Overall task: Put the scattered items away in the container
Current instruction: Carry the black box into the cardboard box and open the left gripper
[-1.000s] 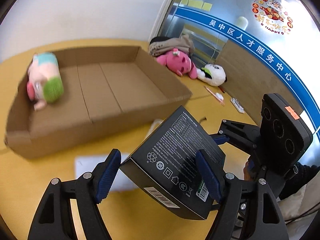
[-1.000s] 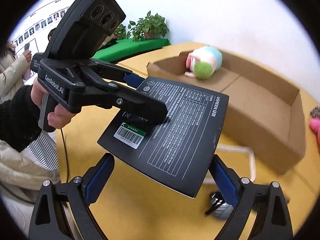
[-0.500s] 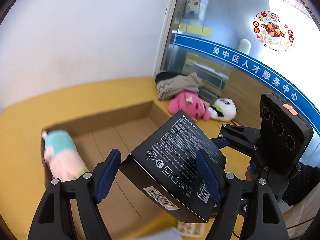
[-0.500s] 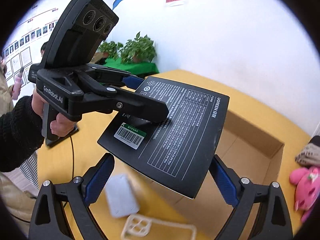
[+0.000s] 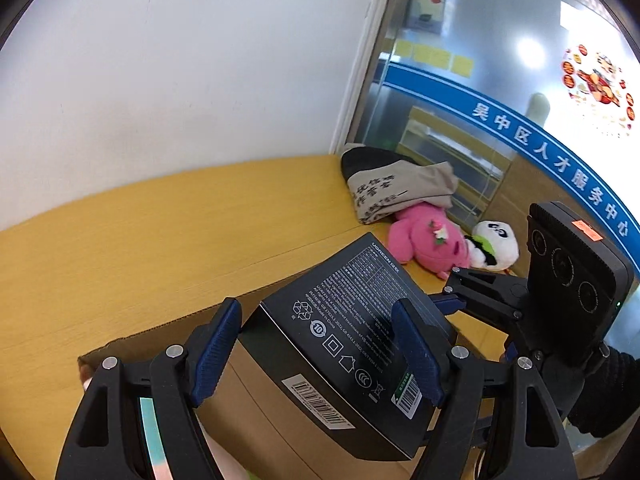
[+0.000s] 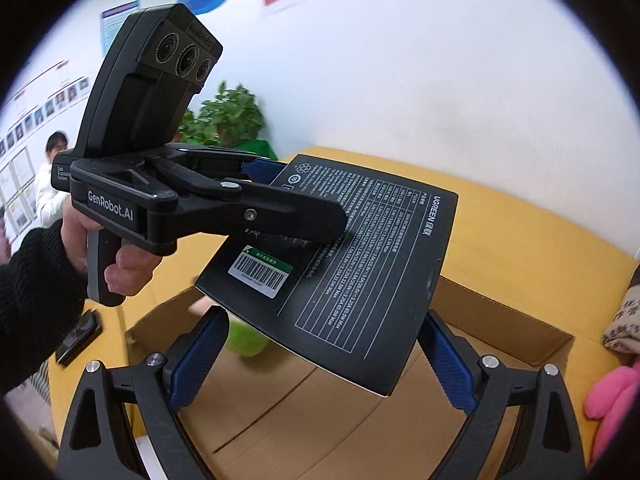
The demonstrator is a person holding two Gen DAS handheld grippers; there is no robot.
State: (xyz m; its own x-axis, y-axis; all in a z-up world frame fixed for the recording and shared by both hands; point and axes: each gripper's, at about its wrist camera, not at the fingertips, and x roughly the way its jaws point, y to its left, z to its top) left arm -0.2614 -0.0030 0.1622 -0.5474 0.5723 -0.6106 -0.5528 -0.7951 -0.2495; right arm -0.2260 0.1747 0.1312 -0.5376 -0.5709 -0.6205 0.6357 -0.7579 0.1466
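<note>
A black UGREEN box [image 5: 344, 344] is held in the air by both grippers at once. My left gripper [image 5: 316, 352] is shut on its sides. My right gripper [image 6: 320, 360] is shut on its other two sides; the box also fills the right wrist view [image 6: 360, 260]. The box hangs above the open cardboard box [image 6: 520, 320], whose floor shows below it [image 5: 256, 412]. A pink and teal plush [image 5: 156, 440] lies inside the cardboard box, mostly hidden behind my left fingers; its green end shows in the right wrist view [image 6: 244, 340].
A pink plush [image 5: 428, 240], a panda plush [image 5: 496, 244] and a folded cloth bag [image 5: 392, 188] lie on the yellow table [image 5: 140, 248] beyond the cardboard box. A dark phone [image 6: 78, 336] lies on the table at the left. A white wall stands behind.
Both grippers have carried the black box up from the table's front and over the cardboard box. The loose items on the table have dropped out of view.
</note>
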